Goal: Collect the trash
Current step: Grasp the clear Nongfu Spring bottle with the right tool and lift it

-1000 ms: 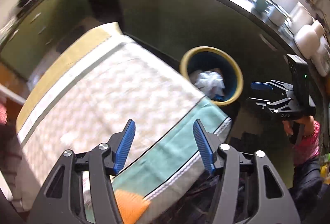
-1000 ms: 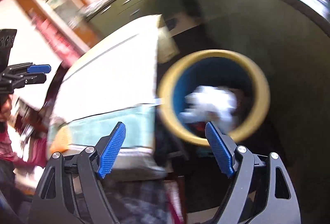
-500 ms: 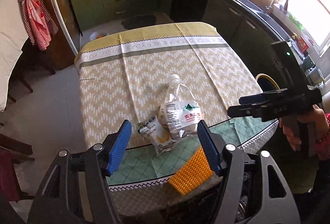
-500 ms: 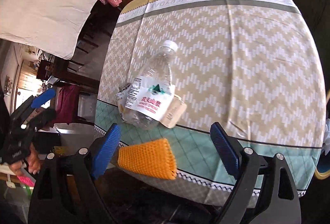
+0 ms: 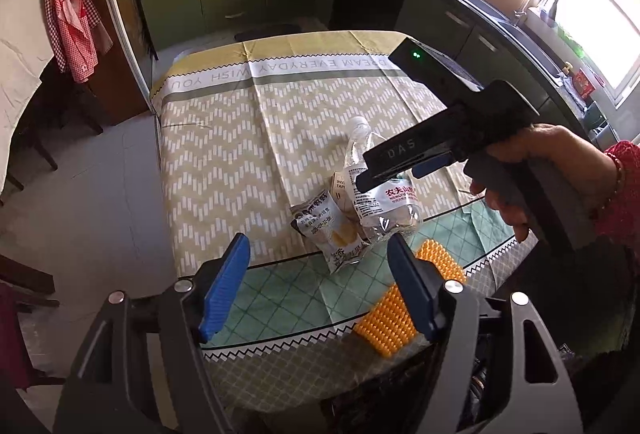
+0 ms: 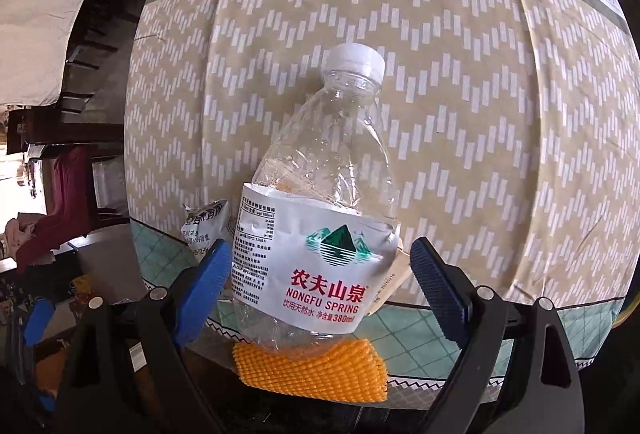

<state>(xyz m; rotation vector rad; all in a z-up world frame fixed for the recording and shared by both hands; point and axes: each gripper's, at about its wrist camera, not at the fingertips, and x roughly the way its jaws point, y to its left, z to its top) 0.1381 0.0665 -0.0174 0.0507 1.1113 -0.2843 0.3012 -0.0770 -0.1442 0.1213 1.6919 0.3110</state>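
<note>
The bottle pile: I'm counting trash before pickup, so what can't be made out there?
- Tan packet: left wrist view, mostly behind the plastic bottle; print cut off.
- Bottle's neck: left wrist view, crossed by the right hand-held gripper.
- Snack wrapper: right wrist view, partly behind the bottle and a finger.
- Orange foam net: its far edge lies under the bottle.

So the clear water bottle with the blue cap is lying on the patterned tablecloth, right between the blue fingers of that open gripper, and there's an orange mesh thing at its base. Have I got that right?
Nearly. The cap is white, not blue, as the right wrist view shows. The rest holds: the water bottle lies on the tablecloth between the open right gripper, whose blue fingers are not pressing it, with the orange mesh at its base.
</note>
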